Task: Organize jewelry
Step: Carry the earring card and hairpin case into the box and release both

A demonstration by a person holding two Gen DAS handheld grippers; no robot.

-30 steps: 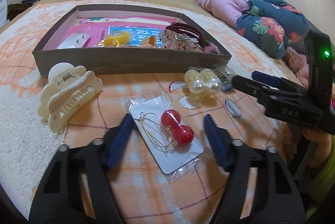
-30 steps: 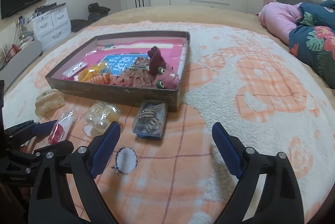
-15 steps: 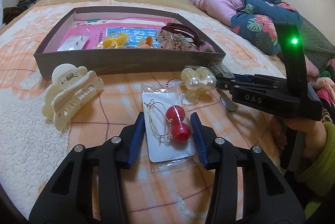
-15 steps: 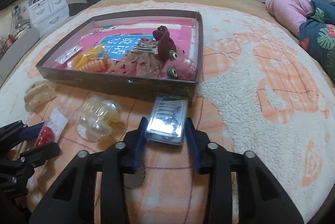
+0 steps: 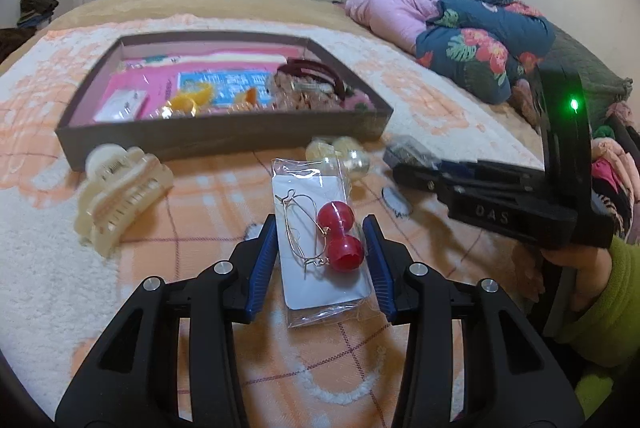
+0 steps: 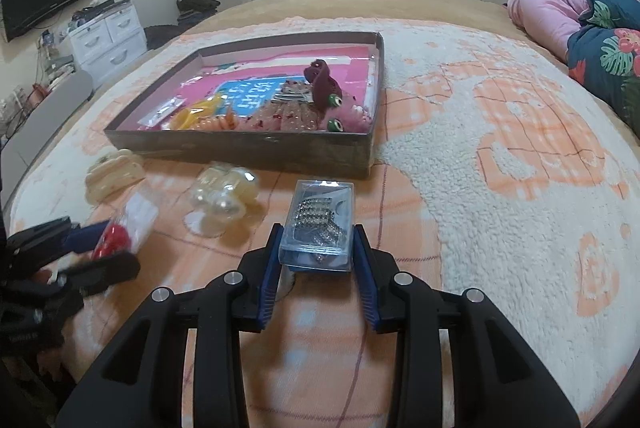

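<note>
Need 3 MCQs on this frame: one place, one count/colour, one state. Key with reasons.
1. Where does the cream hair claw lie?
A. inside the box
B. on the blanket in front of the box
C. in the right gripper

2. How many red balls are on the earring card?
A. one
B. two
C. four

3. What is the state of the right gripper?
A. wide open over bare blanket
B. shut with nothing in it
C. shut on the clear case

Key:
1 B, it lies outside the near wall of the box.
2 B, two show side by side.
3 C, both blue pads press the sides of the clear case.
</note>
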